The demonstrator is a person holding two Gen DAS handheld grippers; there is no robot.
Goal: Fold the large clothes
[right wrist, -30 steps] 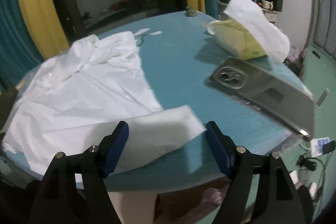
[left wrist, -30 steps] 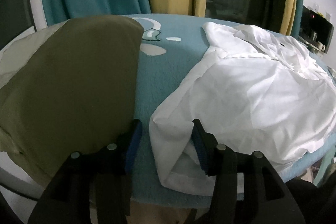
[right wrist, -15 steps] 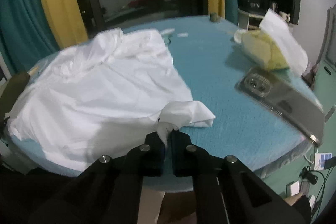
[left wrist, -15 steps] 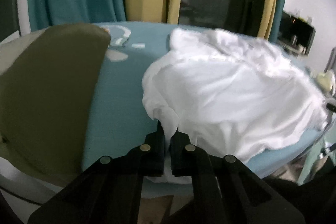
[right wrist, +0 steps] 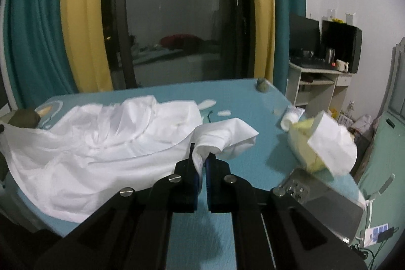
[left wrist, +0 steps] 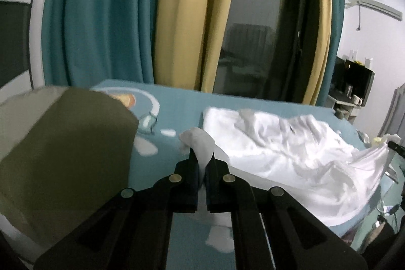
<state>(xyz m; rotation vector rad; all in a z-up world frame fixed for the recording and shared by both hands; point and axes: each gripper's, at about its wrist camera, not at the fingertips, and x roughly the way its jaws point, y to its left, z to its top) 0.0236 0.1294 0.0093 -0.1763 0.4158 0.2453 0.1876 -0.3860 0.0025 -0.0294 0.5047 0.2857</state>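
A large white shirt point(left wrist: 286, 153) lies crumpled on the teal table point(left wrist: 177, 103). My left gripper point(left wrist: 201, 163) is shut on one corner of it and holds that corner raised above the table. The shirt also shows in the right wrist view point(right wrist: 101, 143), spread to the left. My right gripper point(right wrist: 201, 161) is shut on its other near corner, with a loose flap of cloth point(right wrist: 227, 136) bunched beyond the fingertips. The far end of the shirt rests on the table.
A folded olive-green garment point(left wrist: 63, 148) lies at the table's left. A yellow tissue pack point(right wrist: 321, 146) with a tissue sticking out, a phone in a clear case point(right wrist: 324, 196) and a small white bottle point(right wrist: 291, 118) sit at the right. Curtains and a dark window stand behind.
Both grippers went from open to shut on the shirt's near corners, then rose and moved forward over the table, dragging the front edge up and bunching the cloth.
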